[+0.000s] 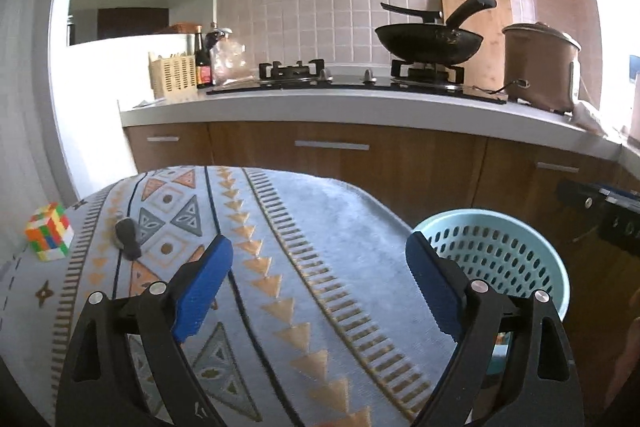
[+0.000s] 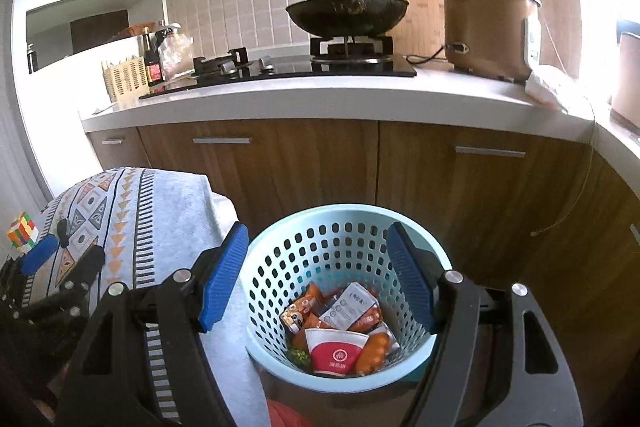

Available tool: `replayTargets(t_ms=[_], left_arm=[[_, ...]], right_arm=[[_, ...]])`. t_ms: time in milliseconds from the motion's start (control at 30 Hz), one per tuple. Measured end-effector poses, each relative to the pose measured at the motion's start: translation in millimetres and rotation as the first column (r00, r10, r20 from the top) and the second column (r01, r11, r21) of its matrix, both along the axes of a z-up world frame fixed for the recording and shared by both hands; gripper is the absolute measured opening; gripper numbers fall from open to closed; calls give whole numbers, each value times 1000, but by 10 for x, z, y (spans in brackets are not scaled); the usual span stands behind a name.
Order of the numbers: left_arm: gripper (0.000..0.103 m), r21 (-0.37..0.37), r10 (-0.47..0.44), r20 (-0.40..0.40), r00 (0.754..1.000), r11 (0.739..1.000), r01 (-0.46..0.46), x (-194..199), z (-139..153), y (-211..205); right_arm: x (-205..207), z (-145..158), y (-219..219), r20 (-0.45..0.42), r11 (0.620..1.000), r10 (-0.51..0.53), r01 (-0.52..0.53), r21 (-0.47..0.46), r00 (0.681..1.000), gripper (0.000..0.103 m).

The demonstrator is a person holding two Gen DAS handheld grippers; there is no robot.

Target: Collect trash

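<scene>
1. The left tool point(image 1: 316, 271) hangs above the table point(image 1: 320, 227), which is covered in a patterned cloth. It points forward and slightly down toward the kitchen cabinets. Its blue pads point(image 1: 202, 291) stand wide apart with nothing between them, so it is released.
2. The right tool point(image 2: 318, 275) is held over the pale blue perforated basket point(image 2: 280, 239), tilted down so that it looks into it. Its pads point(image 2: 224, 275) are apart and grip nothing; it too is released.
3. The basket stands just off the table's right edge, lower than the tabletop, in front of the wooden cabinet doors point(image 2: 304, 163).
4. The trash lies at the bottom of the basket: a red-and-white paper cup point(image 2: 334, 351) toward the near side, orange snack wrappers point(image 2: 308, 303) behind it, and a grey-white packet point(image 2: 352, 307) on top of them.
5. From the right wrist view, the left tool shows at the far left, low over the table's near left part.
6. A small dark object point(image 1: 128, 237) lies on the cloth near the table's left edge; what it is cannot be told.
7. A colourful puzzle cube point(image 1: 48, 231) sits at the table's left edge, just beyond the cloth's border.
8. Behind, the kitchen worktop point(image 1: 360, 107) carries a hob with a black wok point(image 1: 428, 45), a brown rice cooker point(image 1: 540, 67) and a wooden chopping board point(image 1: 480, 27) leaning on the tiles.
</scene>
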State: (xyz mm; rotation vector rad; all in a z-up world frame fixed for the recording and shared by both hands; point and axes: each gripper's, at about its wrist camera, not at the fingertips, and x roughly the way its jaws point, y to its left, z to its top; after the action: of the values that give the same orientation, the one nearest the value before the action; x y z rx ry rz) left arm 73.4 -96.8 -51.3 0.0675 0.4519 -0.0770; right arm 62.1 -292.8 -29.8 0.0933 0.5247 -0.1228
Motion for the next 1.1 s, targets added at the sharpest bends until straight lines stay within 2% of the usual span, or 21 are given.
replayTargets(t_ms=[233, 667, 1100], left_arm=[[88, -21, 27, -10, 1000, 999, -27, 39, -6, 108], [91, -66, 37, -47, 998, 997, -40, 89, -56, 209], [93, -64, 39, -50, 998, 997, -42, 89, -60, 201]], right_arm=[[-45, 11, 48, 32, 1000, -20, 20, -7, 999, 68], [-68, 21, 67, 38, 1000, -26, 27, -17, 999, 68], [-57, 13, 34, 32, 999, -31, 31, -13, 999, 68]])
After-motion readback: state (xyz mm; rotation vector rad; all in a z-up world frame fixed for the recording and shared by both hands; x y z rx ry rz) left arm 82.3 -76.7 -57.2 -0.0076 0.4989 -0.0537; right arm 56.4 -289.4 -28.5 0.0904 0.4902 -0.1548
